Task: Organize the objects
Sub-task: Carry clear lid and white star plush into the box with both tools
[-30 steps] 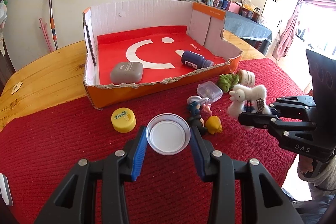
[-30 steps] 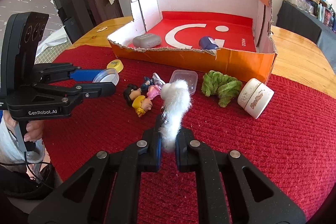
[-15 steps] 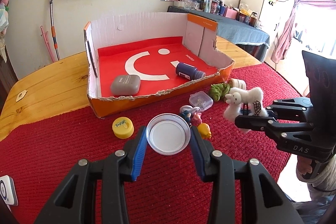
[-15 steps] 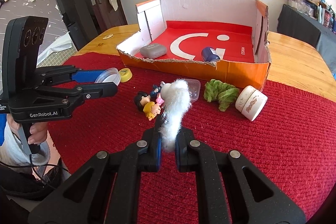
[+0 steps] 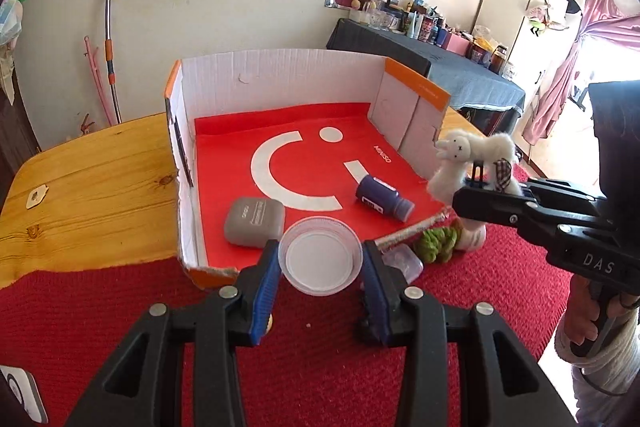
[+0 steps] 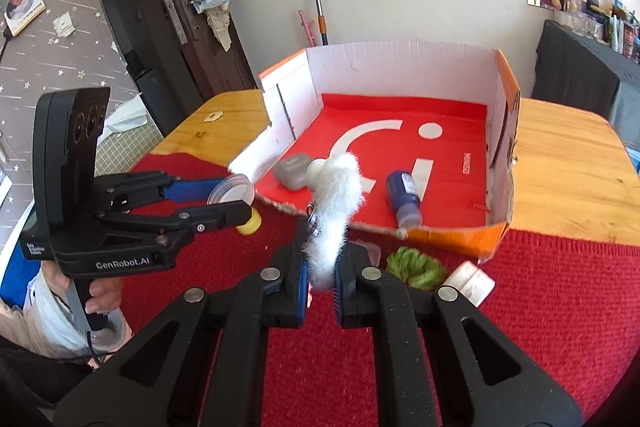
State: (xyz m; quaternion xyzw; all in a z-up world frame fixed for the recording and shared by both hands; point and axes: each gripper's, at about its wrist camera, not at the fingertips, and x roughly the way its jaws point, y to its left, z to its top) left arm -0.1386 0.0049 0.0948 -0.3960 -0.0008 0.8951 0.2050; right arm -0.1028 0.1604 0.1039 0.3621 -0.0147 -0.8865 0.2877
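— Two grippers, what's in each?
— Left gripper [image 5: 321, 269] has its jaws clenched on a clear lid [image 5: 320, 257]; right gripper [image 6: 321, 275] has its jaws clamped on a white plush toy [image 6: 334, 203].
— Where are they?
— Both held above the box's [image 6: 400, 67] torn front edge, over the red cloth [image 6: 560, 307] on the counter [image 6: 568, 155].

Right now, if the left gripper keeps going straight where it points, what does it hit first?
Probably the grey case inside the cardboard box, just beyond the clear lid it holds; depth is hard to judge.
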